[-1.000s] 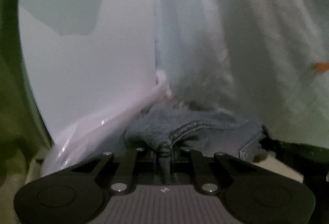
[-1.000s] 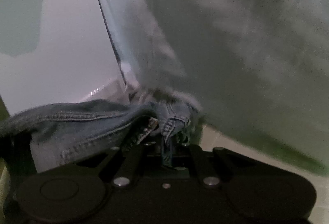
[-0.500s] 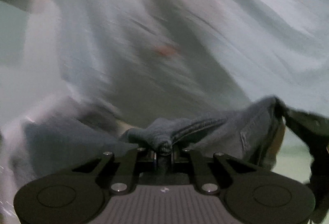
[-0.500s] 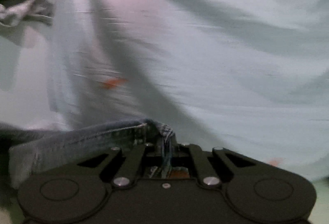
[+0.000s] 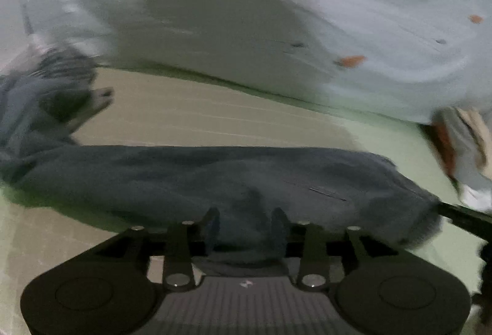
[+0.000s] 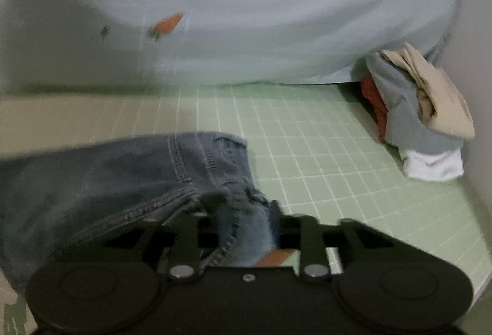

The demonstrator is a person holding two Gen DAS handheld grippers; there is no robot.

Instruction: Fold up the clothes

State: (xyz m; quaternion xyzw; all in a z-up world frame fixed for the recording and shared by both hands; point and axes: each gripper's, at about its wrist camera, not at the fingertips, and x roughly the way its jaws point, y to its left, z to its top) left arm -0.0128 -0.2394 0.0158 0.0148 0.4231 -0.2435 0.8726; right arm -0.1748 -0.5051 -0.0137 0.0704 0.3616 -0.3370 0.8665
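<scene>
Where the left wrist view is smeared by motion, the left gripper (image 5: 245,226) sits at the bottom centre with its jaws parted, having just been opening; dark denim of the jeans (image 5: 215,178) lies between the fingers, and the pads do not appear to pinch it. The jeans stretch as a long band across the middle of the frame, bunching at the left edge. Behind them a pale blue sheet (image 5: 369,12) with small orange marks fills the upper half.

Sharper, the right wrist view shows the right gripper (image 6: 243,227) at the bottom centre, jaws likewise apart and just opened, the stitched corner of the jeans (image 6: 138,181) loose between them. The denim spreads over the lower left on a green gridded mat (image 6: 323,150). At the right edge a pile of folded clothes (image 6: 421,116) rests against the blue sheet (image 6: 276,12).
</scene>
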